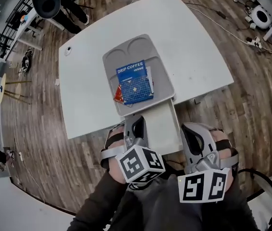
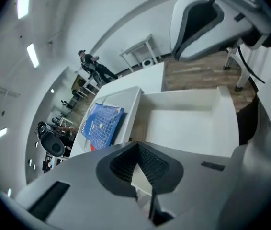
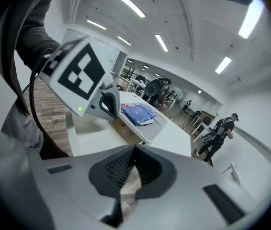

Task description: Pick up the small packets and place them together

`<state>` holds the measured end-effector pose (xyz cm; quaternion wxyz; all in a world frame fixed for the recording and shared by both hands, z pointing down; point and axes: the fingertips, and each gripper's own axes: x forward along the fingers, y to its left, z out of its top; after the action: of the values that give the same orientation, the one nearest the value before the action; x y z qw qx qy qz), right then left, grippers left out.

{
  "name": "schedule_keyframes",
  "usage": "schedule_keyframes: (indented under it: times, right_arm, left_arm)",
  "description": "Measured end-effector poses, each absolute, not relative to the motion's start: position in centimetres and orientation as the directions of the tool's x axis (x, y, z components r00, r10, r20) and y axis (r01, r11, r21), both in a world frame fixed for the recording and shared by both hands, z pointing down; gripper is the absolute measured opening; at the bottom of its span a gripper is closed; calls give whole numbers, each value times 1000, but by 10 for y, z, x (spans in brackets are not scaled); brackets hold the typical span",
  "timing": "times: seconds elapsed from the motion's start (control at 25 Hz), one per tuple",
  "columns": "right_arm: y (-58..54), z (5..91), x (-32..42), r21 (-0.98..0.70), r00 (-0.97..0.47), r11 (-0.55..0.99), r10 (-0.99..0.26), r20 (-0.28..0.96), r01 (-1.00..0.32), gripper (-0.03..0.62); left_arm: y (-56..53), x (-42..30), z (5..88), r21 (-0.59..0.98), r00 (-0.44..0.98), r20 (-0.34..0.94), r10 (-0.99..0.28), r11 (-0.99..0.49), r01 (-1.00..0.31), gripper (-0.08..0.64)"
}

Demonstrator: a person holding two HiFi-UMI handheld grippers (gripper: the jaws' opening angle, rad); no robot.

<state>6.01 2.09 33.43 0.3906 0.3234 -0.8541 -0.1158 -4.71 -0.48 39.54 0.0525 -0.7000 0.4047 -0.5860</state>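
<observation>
Currently both grippers are held low against the person's body, well short of the tray point(image 1: 111, 61). Left gripper point(image 1: 135, 125): jaws together, empty, tipped downward. Right gripper point(image 1: 193, 139): jaws together, empty. Flat glossy blue packets point(image 1: 135, 83) lie stacked in the grey moulded tray on the white round-cornered desk point(image 1: 193, 47). A red packet point(image 1: 118, 96) peeks out at their left edge. The left gripper view shows the raised walls of a white box point(image 2: 183, 114); the head view flattens them.

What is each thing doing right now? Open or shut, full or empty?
Grey plastic tray: flat on the white table, top hollows empty.
Blue drip coffee packets: stacked flat on that tray.
White drawer: pulled open, looks empty.
Left gripper: shut, empty.
Right gripper: shut, empty.
</observation>
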Motion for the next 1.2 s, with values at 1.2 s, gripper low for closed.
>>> schedule_keyframes:
  times: [1.2]
  right_arm:
    - [29, 355, 93, 326, -555, 792, -600, 577, -517, 3]
  left_arm:
    - [3, -38, 452, -303, -85, 950, -299, -830, -468, -2]
